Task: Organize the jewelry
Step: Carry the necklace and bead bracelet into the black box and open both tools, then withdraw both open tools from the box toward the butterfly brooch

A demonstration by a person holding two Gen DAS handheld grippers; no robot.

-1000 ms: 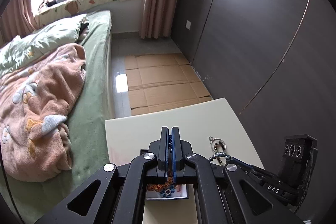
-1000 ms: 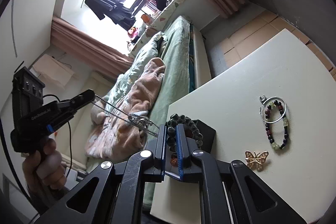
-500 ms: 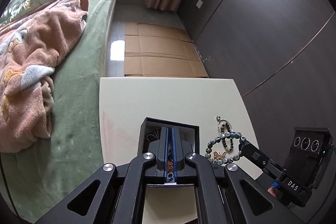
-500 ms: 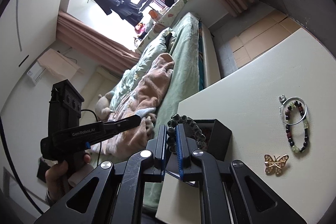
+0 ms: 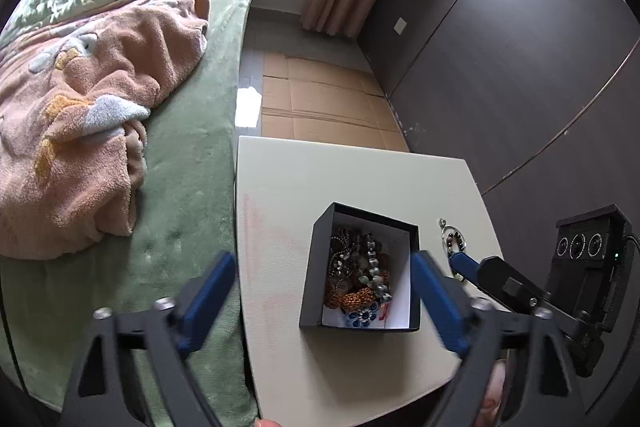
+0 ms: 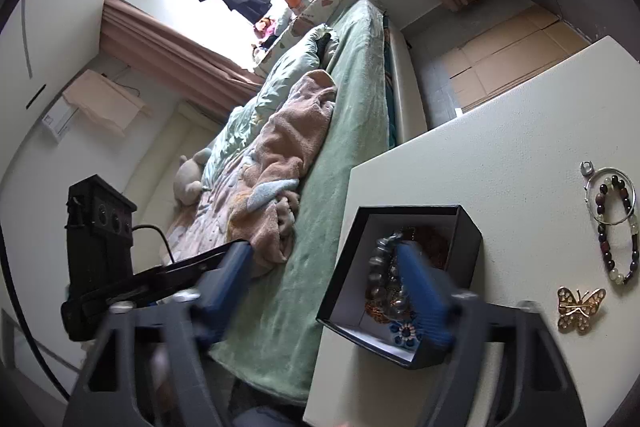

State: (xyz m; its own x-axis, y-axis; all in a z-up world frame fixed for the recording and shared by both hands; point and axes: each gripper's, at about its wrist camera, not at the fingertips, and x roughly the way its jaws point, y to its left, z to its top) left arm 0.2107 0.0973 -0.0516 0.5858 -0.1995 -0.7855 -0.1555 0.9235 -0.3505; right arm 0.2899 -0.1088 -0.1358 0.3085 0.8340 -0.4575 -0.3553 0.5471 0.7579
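A black jewelry box (image 5: 316,279) stands on the cream table (image 5: 280,187), with several bead bracelets and chains (image 5: 360,275) inside. My left gripper (image 5: 324,303) is open above the box and empty. My right gripper (image 6: 332,291) is open and empty over the box (image 6: 468,239), beside a grey bead bracelet (image 6: 380,267) lying inside. On the table to the right lie a dark bead bracelet (image 6: 616,231) inside a silver ring and a gold butterfly brooch (image 6: 580,307). The right gripper's finger (image 5: 464,263) shows in the left wrist view.
A green bed (image 5: 188,187) with a pink blanket (image 5: 80,107) borders the table's left edge. Flattened cardboard (image 5: 320,99) lies on the floor beyond the table. A dark wardrobe wall (image 5: 500,67) stands to the right.
Both grippers opened. The left one let its chain drop into the box and the right one released the grey bead bracelet into the box. Both moved over the box.
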